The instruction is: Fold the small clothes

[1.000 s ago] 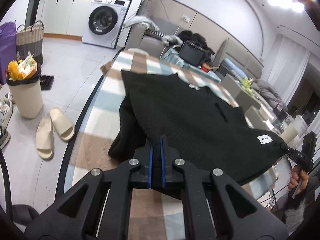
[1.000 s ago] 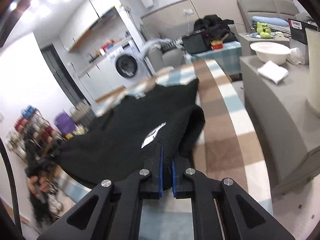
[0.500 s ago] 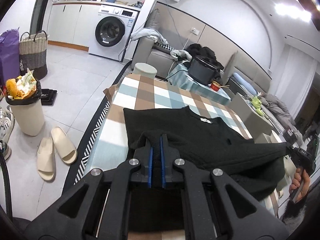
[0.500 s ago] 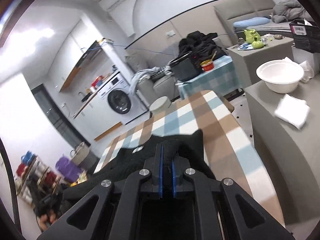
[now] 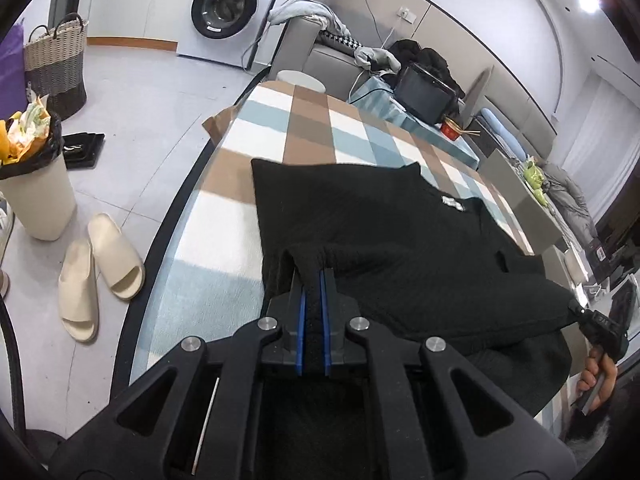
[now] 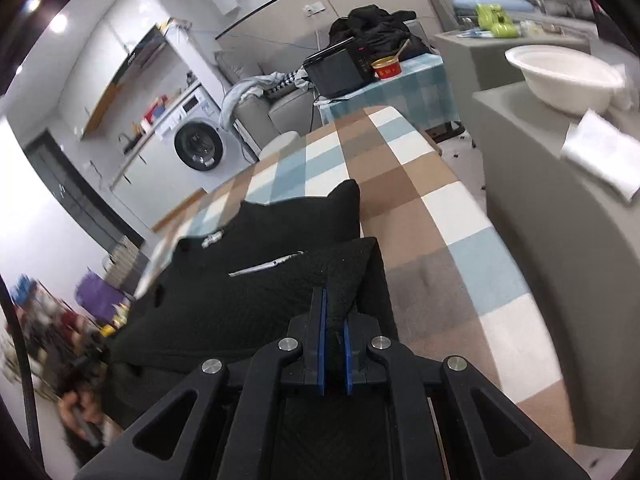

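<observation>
Left-wrist view has the left gripper (image 5: 313,280) clamped on a bunched fold of the black knit sweater (image 5: 380,216), its blue-lined fingers (image 5: 301,320) pressed close together with only the cloth between them. Most of the sweater lies spread on the checked table (image 5: 320,120), collar end toward the table's far end, with a small white neck label (image 5: 452,201) showing near the collar. The near hem is lifted off the table and doubled over the flat part. At the table's right edge, the right gripper (image 5: 576,310) pinches the other corner of that raised hem, with the person's right hand (image 5: 598,380) wrapped round its handle.

Right-wrist view shows the right gripper (image 6: 334,308) closed on the sweater (image 6: 280,280) in the same way, a peak of knit standing up between the narrow blue pads (image 6: 320,344). A white tag (image 6: 266,266) lies on the lifted layer. The left hand (image 6: 80,408) is a blur at the table's opposite side.

Beyond the table's far end stand a washing machine (image 5: 228,4), a grey sofa (image 5: 324,52) and a black cooker (image 5: 426,94) on a side stand. On the floor to the table's left are cream slippers (image 5: 100,272), a full bin (image 5: 34,184) and a wicker basket (image 5: 56,68). To the table's right, a white bowl (image 6: 560,76) sits on a grey counter (image 6: 560,240).
</observation>
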Available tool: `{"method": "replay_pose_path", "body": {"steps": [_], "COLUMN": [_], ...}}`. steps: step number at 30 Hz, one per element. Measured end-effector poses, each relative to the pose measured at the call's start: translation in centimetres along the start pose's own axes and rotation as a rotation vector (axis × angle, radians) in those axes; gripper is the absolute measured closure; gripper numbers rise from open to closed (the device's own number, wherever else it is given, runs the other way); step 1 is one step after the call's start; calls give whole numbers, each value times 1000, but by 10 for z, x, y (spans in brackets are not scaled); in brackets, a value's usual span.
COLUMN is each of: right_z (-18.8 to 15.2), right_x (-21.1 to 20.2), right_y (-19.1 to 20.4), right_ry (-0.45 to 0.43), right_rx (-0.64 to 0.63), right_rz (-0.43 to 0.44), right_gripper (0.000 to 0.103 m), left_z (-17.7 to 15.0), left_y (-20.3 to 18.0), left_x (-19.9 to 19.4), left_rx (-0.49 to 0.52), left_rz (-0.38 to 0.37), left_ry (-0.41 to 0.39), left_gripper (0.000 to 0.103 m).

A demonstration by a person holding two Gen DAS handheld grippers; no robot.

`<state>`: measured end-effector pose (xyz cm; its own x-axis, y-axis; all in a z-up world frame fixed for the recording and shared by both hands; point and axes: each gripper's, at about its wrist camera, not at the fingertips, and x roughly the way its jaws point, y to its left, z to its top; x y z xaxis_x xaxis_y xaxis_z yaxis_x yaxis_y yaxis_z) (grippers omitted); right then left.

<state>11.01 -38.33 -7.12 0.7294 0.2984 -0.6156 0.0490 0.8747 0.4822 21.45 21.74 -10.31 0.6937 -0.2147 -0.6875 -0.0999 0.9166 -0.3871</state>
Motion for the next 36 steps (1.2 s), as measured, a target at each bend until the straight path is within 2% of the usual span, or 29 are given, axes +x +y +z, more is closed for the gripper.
{"method": "replay_pose_path", "body": {"steps": [4, 9, 11, 12, 13, 15, 16, 19, 23, 27, 31, 34, 36], "right_z": [24, 74, 88, 93, 96, 96, 94, 84, 61, 46, 46, 61, 76], "right_x": [13, 46, 59, 68, 72, 67, 61, 49, 41, 54, 90, 121, 135], "right_y": [2, 16, 19, 18, 17, 16, 16, 19, 21, 25, 35, 48, 58], "right_ry": [-25, -79, -65, -40, -24, -23, -29, -11, 62, 130, 194, 197, 143], "right_rx": [65, 111, 113, 115, 117, 108, 83, -6, -101, -78, -15, 17, 28], "right_rz": [19, 10, -7, -36, -54, -41, -43, -74, -73, 22, 46, 51, 48], "right_gripper": [97, 96, 90, 84, 76, 64, 60, 60, 60, 60, 60, 60, 60], "left_z": [22, 51, 58, 61, 62, 62, 59, 53, 37, 23, 22, 24, 24], "left_y": [-4, -5, 1, 7, 12, 24, 27, 32, 20, 0, -7, -10, -13], "left_x": [11, 36, 47, 52, 54, 49, 44, 27, 15, 16, 15, 10, 4], "left_rx": [2, -33, -75, -109, -131, -179, -184, -162, -59, 28, 33, 21, 27], "left_rz": [-6, 9, 26, 24, 25, 14, 19, 54, 76, 28, 26, 23, 29], "left_ry": [-12, -6, 6, 18, 28, 6, -9, -40, -27, 16, 21, 18, 10], "left_gripper": [99, 99, 96, 87, 71, 57, 50, 41, 41, 41, 41, 41, 41]}}
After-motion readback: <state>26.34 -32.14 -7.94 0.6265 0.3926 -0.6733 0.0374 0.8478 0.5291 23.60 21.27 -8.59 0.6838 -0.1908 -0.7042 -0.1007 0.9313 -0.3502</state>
